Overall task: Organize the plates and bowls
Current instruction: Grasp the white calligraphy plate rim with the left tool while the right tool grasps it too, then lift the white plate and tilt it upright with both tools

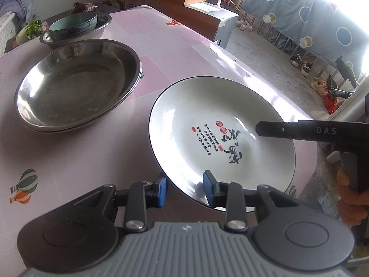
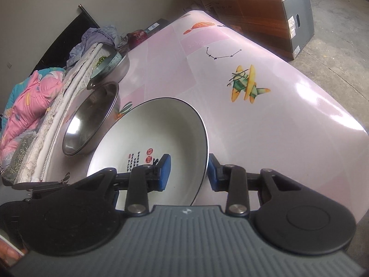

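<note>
Left wrist view — white plate (image 1: pixel 214 120) rim clamped in left gripper (image 1: pixel 184 190).

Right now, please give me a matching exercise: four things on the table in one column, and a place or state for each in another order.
Things:
1. white plate
2. steel plates
3. teal bowl
4. balloon print

Places or states:
A. stacked on the pink table
B. gripped at its rim by left gripper and right gripper
C. inside a steel basin
D. flat on the table cover

Pairs: 1-B, 2-A, 3-C, 4-D
</note>
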The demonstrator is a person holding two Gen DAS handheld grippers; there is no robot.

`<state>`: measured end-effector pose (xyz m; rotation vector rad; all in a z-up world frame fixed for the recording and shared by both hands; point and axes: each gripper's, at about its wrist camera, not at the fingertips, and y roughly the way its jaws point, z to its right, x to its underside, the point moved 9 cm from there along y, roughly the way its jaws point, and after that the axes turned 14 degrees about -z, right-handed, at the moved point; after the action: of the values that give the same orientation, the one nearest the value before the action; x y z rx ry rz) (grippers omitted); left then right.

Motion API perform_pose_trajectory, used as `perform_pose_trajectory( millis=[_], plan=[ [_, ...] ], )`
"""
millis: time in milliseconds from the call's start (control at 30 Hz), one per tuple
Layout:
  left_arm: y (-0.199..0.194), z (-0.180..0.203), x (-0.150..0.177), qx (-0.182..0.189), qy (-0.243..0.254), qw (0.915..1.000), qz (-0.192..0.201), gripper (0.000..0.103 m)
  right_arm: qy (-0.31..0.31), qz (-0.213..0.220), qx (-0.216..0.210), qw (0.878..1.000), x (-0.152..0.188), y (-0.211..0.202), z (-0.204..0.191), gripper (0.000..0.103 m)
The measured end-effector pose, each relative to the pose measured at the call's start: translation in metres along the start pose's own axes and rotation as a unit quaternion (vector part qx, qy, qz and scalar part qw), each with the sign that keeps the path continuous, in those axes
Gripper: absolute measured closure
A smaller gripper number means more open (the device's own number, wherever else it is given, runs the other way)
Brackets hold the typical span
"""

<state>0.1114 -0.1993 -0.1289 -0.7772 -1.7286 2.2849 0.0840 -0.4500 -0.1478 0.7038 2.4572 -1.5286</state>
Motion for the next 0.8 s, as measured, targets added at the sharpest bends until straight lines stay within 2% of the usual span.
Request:
perform_pose_trajectory(
  millis=[167, 333, 533, 667, 733, 800],
  plan=[
    [-0.019, -0.024, 0.042, 0.002, -0.008, 1.0, 0.003, 0.069, -0.019, -0.013, -0.004, 1.0, 0.038, 0.001, -0.036, 0.07],
    [-0.037, -0.057, 0.073, -0.004, -0.044, 0.9989, 0.012, 0.067, -0.039, -0.029, -0.023, 0.999, 0.059, 0.014, -0.082, 0.069],
    [-0.054, -0.097, 0.093, -0.028, -0.078, 0.9961, 0.032, 0.064, -0.073, -0.04, -0.039, 0.996, 0.066, 0.037, -0.135, 0.068],
    [-0.057, -0.116, 0.097, -0.038, -0.099, 0.9934, 0.044, 0.057, -0.086, -0.04, -0.046, 0.994, 0.061, 0.051, -0.16, 0.059],
    [-0.057, -0.121, 0.096, -0.032, -0.105, 0.9927, 0.051, 0.054, -0.09, -0.04, -0.043, 0.994, 0.056, 0.055, -0.165, 0.058],
    [-0.058, -0.121, 0.095, -0.03, -0.104, 0.9925, 0.055, 0.05, -0.088, -0.039, -0.05, 0.994, 0.053, 0.057, -0.168, 0.054]
  ],
)
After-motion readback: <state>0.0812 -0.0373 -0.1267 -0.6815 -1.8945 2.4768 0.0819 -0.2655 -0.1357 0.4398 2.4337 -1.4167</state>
